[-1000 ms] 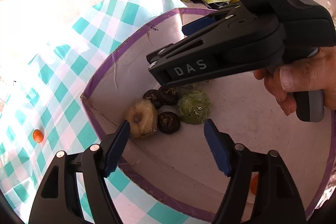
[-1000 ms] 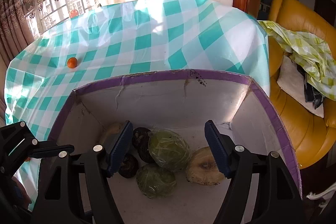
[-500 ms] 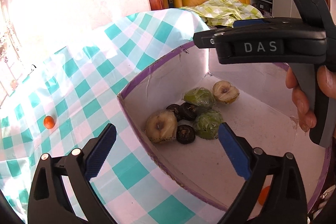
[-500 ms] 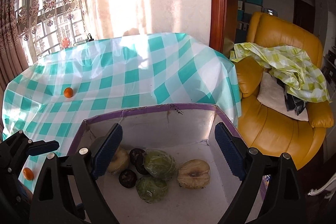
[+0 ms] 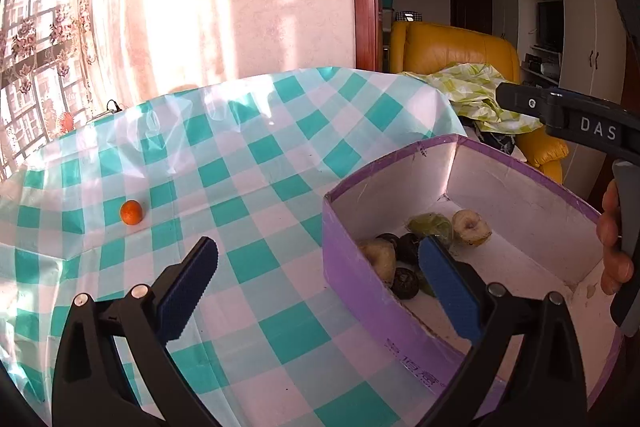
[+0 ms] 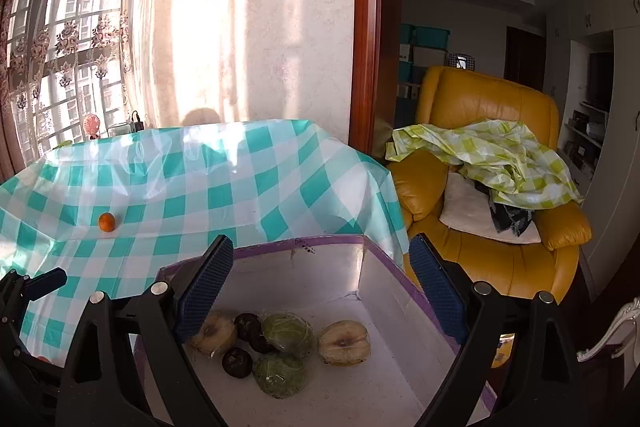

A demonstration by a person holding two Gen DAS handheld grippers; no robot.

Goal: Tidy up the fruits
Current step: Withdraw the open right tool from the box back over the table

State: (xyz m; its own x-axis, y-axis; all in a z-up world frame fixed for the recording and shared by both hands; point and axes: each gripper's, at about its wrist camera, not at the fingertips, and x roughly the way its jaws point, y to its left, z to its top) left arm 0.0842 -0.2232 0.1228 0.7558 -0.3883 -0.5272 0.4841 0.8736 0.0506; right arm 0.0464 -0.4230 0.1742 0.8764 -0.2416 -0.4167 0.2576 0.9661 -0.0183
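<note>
My left gripper [image 5: 316,287] spread, empty | right gripper [image 6: 320,287] spread above box [image 6: 400,273] | orange [image 5: 131,212] far left on bench [image 5: 240,187]

A home living room: yellow leather armchair [image 6: 484,163], lace-curtained window [image 6: 60,47], checkered tablecloth [image 6: 224,179], white cupboards [image 5: 576,35].

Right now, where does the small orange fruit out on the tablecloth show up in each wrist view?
Left wrist: the small orange fruit lies left of centre, well left of the purple box.
Right wrist: far left, mid-height, beyond the box.
Shared landmark: the yellow armchair.
</note>
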